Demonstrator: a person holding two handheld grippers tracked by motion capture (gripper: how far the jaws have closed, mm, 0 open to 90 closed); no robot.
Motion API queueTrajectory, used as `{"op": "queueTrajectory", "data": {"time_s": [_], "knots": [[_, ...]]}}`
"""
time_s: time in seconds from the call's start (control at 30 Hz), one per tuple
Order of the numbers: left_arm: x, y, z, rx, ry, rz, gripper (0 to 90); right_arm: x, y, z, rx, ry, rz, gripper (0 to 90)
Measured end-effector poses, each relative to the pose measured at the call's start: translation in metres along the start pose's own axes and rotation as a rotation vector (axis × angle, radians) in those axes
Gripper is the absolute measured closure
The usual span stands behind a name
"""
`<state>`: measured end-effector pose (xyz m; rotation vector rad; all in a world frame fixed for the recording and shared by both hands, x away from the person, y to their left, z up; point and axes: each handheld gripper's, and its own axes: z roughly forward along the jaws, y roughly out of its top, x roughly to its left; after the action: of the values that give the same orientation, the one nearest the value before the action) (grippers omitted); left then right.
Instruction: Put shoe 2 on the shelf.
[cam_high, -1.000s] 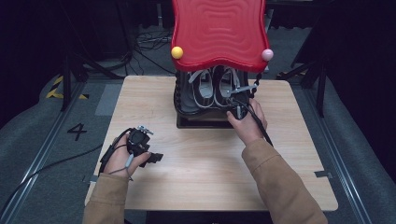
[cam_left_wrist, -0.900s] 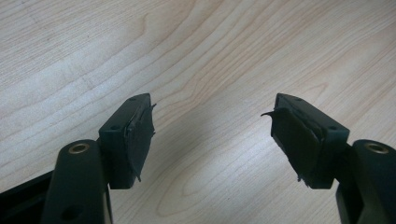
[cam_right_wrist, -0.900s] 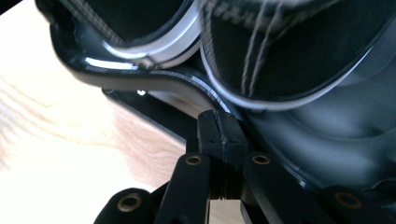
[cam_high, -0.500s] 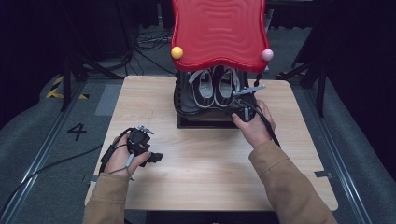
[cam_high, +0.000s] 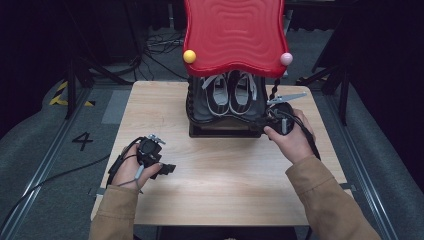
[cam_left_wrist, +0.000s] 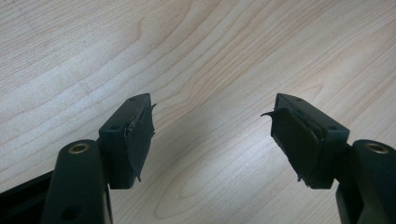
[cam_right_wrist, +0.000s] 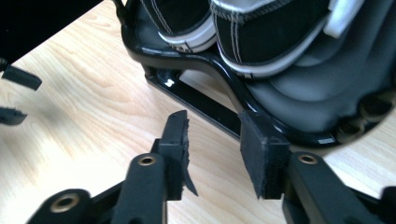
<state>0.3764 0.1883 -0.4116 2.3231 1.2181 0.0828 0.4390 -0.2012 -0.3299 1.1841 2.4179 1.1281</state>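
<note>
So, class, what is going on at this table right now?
A person holds a gripper in each hand. The right gripper is at the front rim of a black stand under a red top, where a pair of black sneakers sits. Its jaws have just been opening, with nothing between them. The left gripper rests open over the wooden table.

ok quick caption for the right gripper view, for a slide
Right gripper, jaws open, beside the black tray holding a pair of black sneakers on the wooden table.

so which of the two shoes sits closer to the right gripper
The right-hand shoe, on the pink ball's side of the black tray; the right gripper hangs open at that corner.
</note>
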Motion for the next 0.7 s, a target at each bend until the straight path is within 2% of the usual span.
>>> {"op": "queueTrajectory", "data": {"time_s": [0.27,0.43,0.7], "knots": [[-0.001,-0.001,-0.001,-0.003,0.002,0.002,30.4,-0.013,-0.024,-0.02,0.015,0.013,0.005,55.1],[-0.001,-0.003,-0.001,-0.001,0.006,-0.001,30.5,-0.025,-0.044,-0.026,0.04,-0.003,0.012,51.4],[-0.001,-0.003,0.001,0.003,0.004,-0.001,30.4,-0.047,-0.078,-0.034,0.051,-0.026,0.057,47.4]]}}
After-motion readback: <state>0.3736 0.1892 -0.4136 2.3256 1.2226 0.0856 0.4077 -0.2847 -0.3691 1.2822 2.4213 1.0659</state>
